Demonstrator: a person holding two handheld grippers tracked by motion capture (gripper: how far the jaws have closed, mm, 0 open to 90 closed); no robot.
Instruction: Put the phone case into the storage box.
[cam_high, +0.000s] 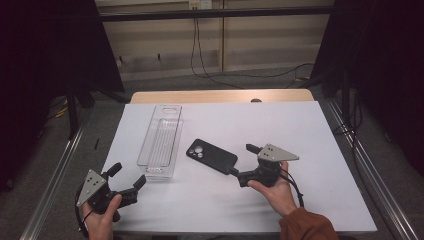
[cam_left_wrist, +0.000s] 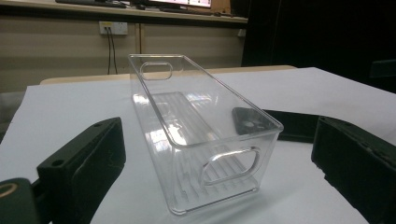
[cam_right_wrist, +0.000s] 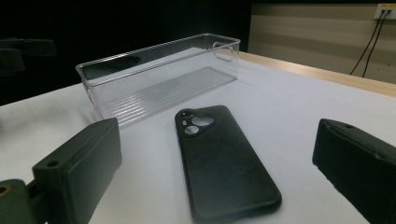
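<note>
A black phone (cam_high: 211, 155) lies camera side up on the white table, right of a clear plastic bin (cam_high: 161, 140). My right gripper (cam_high: 241, 160) is open at the phone's near right end. In the right gripper view the phone (cam_right_wrist: 219, 163) lies between the wide-apart jaws without touching the pads, and the bin (cam_right_wrist: 159, 79) stands beyond it. My left gripper (cam_high: 129, 174) is open and holds nothing, just short of the bin's near end. In the left gripper view the bin (cam_left_wrist: 196, 121) stands empty straight ahead, with the phone (cam_left_wrist: 285, 125) behind its right side.
The white sheet (cam_high: 300, 130) covers a wooden table whose far edge (cam_high: 220, 96) shows bare. Metal rails run along both sides of the table. Cables hang down the back wall (cam_high: 197, 50). Dark curtains stand at the left and right.
</note>
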